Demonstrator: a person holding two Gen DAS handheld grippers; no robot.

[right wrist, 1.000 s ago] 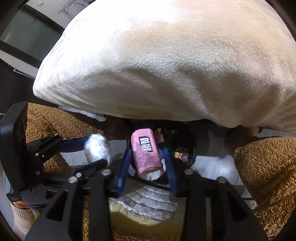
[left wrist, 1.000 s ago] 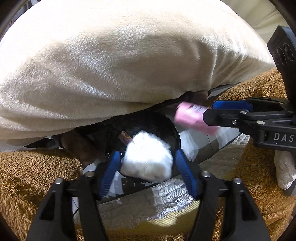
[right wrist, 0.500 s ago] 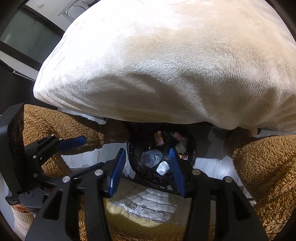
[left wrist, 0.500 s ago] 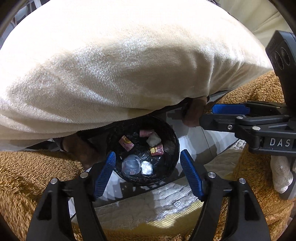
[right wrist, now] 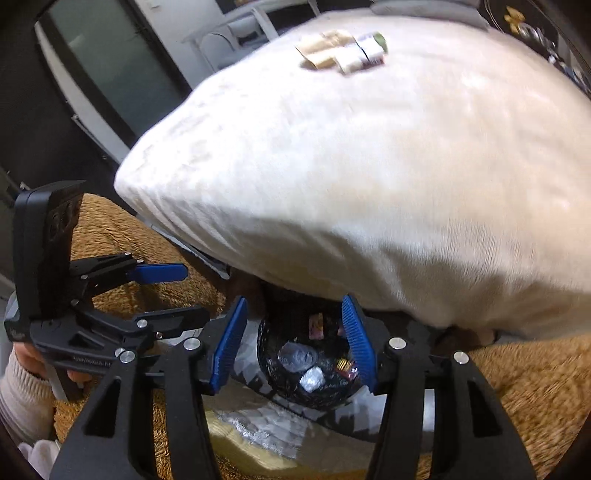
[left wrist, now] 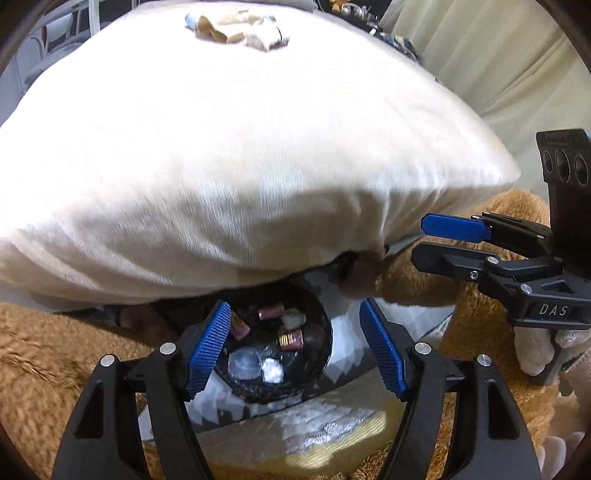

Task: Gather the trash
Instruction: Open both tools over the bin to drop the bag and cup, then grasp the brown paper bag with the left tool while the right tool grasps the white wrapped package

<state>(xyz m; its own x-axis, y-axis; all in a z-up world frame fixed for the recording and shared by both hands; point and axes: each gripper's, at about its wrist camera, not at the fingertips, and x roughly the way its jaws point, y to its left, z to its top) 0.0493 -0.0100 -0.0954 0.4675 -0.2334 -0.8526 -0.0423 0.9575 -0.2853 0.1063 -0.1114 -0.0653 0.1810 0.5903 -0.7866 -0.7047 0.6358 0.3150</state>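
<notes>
Two black grippers angled down, side by side: left gripper (left wrist: 291,347) spread, empty; right gripper (right wrist: 295,341) just opening, empty. Below, round black bin (left wrist: 317,373) holding wrappers. Beyond, cream pillow (left wrist: 240,147) carrying crumpled scraps (left wrist: 236,27).

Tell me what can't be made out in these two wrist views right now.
- Trash pile on the pillow: left wrist view, blurred and far off, so the items are unreadable.
- Black bin: right wrist view, far rim hidden under the pillow.
- Wrappers in the bin: print too small to read.
</notes>
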